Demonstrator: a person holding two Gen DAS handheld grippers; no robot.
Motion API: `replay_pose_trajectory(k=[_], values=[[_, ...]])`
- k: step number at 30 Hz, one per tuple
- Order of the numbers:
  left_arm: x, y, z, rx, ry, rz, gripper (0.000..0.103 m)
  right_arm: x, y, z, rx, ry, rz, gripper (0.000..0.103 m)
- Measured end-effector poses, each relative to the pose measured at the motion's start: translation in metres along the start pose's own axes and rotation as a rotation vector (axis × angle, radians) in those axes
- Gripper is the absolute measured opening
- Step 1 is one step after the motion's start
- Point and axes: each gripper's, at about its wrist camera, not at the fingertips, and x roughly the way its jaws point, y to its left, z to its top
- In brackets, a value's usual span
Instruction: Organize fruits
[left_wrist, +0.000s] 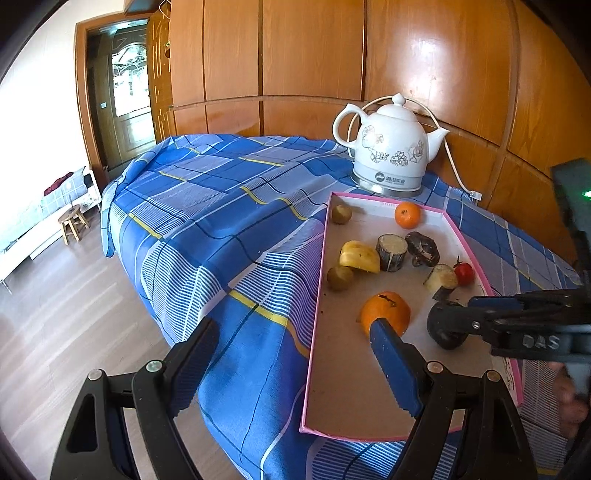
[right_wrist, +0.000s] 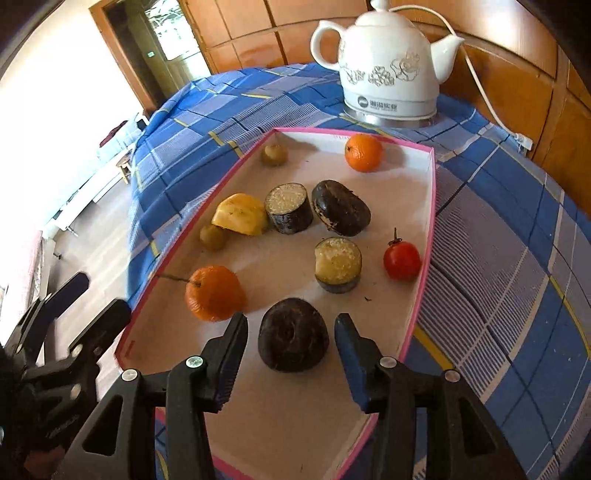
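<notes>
Fruits lie scattered in a pink-rimmed tray (right_wrist: 433, 206) on a blue plaid cloth (left_wrist: 221, 206), its long axis running away from the cameras toward a white kettle (right_wrist: 388, 62); the kettle's base label is too blurred to read. Left gripper (left_wrist: 295, 362): jaws spread wide, empty, one finger over the tray by the near orange (left_wrist: 386, 312). Right gripper (right_wrist: 291, 345): jaws parted on either side of a dark round fruit (right_wrist: 293, 334), pads apparently not touching. "DAS" is readable on its body. A tomato (right_wrist: 402, 260) sits stem-up.
</notes>
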Motion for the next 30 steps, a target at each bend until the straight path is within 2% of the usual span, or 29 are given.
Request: replay_pose_trajectory(k=[6, 7, 8, 9, 14, 21, 25, 30], values=[[0.000, 0.001, 0.000, -0.010, -0.001, -0.002, 0.084, -0.014, 0.009, -0.019, -0.062, 0.009, 0.017, 0.050], [0.000, 0.001, 0.000, -0.008, -0.001, -0.003, 0.084, -0.013, 0.011, -0.022, -0.072, 0.018, 0.014, 0.047], [0.001, 0.000, 0.000, -0.006, 0.000, -0.004, 0.084, -0.011, 0.013, -0.023, -0.089, 0.028, 0.008, 0.039], [0.001, -0.001, 0.000, -0.005, 0.001, -0.005, 0.084, -0.008, 0.015, -0.024, -0.105, 0.039, -0.009, 0.035], [-0.001, -0.003, 0.000, 0.000, -0.004, -0.007, 0.084, 0.016, 0.014, -0.018, -0.089, 0.084, -0.080, 0.027], [-0.002, -0.007, 0.000, 0.013, 0.000, -0.006, 0.084, 0.020, 0.014, 0.003, -0.032, 0.024, -0.027, 0.026], [-0.003, -0.009, -0.001, 0.016, -0.001, -0.009, 0.084, 0.013, 0.016, -0.002, -0.028, 0.017, -0.007, 0.027], [-0.007, -0.012, -0.002, 0.024, -0.005, -0.016, 0.084, 0.004, 0.020, -0.010, -0.027, -0.007, -0.022, 0.027]])
